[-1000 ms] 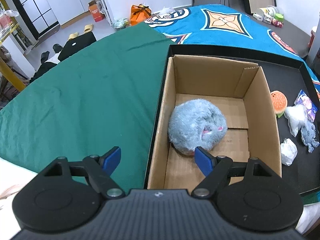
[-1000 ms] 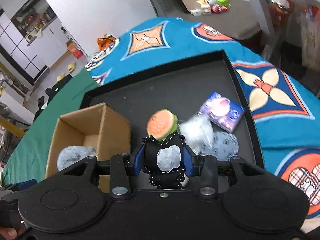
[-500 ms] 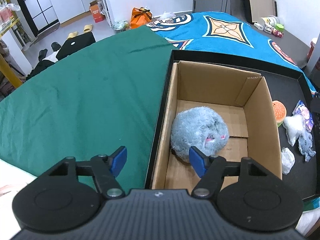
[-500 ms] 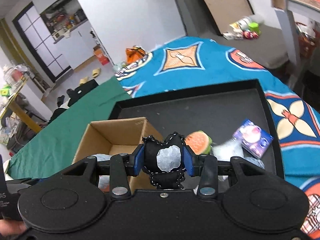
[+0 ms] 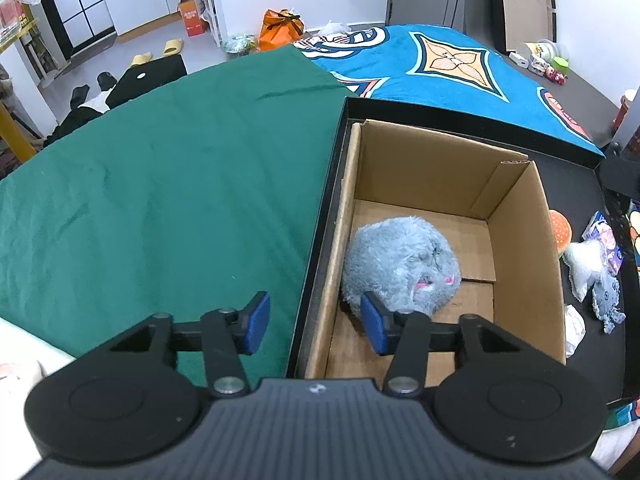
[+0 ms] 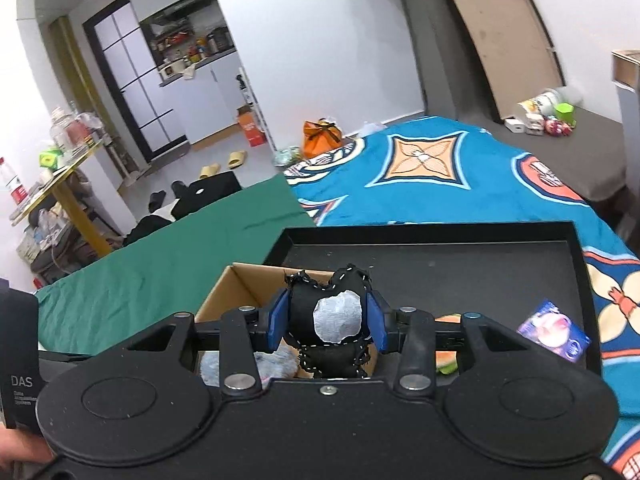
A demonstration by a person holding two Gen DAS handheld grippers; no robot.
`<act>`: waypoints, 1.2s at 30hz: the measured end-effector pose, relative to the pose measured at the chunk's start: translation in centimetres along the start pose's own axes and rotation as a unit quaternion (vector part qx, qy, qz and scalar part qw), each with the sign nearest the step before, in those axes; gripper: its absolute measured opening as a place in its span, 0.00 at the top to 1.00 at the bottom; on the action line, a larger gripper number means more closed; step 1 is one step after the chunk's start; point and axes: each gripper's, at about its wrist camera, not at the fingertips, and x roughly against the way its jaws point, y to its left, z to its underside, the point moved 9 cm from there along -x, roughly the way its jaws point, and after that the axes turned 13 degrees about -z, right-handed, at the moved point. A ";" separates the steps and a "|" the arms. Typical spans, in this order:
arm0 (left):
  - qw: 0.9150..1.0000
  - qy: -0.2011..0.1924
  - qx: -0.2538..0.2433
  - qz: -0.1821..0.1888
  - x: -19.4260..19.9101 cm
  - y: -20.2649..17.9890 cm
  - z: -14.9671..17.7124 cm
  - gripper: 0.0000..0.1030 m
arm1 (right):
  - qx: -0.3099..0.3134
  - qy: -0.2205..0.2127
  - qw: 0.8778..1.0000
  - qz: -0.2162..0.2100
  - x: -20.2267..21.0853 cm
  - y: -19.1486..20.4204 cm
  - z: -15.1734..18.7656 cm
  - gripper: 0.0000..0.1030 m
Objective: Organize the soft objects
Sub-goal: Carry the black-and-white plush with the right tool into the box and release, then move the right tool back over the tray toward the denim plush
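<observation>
A cardboard box (image 5: 520, 220) stands in the left end of a black tray (image 5: 320, 220). Inside it lies a round grey plush (image 5: 400, 268). My left gripper (image 5: 314, 326) hangs over the box's near left wall, its jaws closing with nothing between them. My right gripper (image 6: 326, 320) is shut on a black plush with a grey patch (image 6: 332, 316), held above the box (image 6: 236, 288). The grey plush (image 6: 264, 364) peeks out below it. On the tray right of the box lie a burger plush (image 5: 560, 228), a white plush (image 5: 586, 264) and a grey octopus plush (image 5: 608, 300).
A purple packet (image 6: 554, 330) lies on the tray (image 6: 440, 256) near its right rim. Crumpled white material (image 5: 574, 328) sits by the box's right wall. Green cloth (image 5: 160, 180) covers the table to the left, a blue patterned cloth (image 5: 440, 68) beyond. A hand shows at the lower left of the right wrist view.
The left jaws have narrowed with nothing in them. The right gripper has carried the black plush up and to the left, from over the burger plush to over the box.
</observation>
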 end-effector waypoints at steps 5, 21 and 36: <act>1.000 0.010 0.005 0.008 -0.5 0.0 0.1 0.80 | 0.005 0.009 1.000 -0.010 -1.2 0.8 -0.2 0.60; 0.999 0.021 0.016 0.037 -0.8 0.1 0.1 0.91 | 0.019 0.035 0.997 -0.069 -5.1 6.4 -1.8 0.18; 0.999 0.016 0.007 0.027 0.2 -0.2 -0.1 0.87 | -0.042 0.073 0.996 -0.009 -2.1 1.5 1.2 0.13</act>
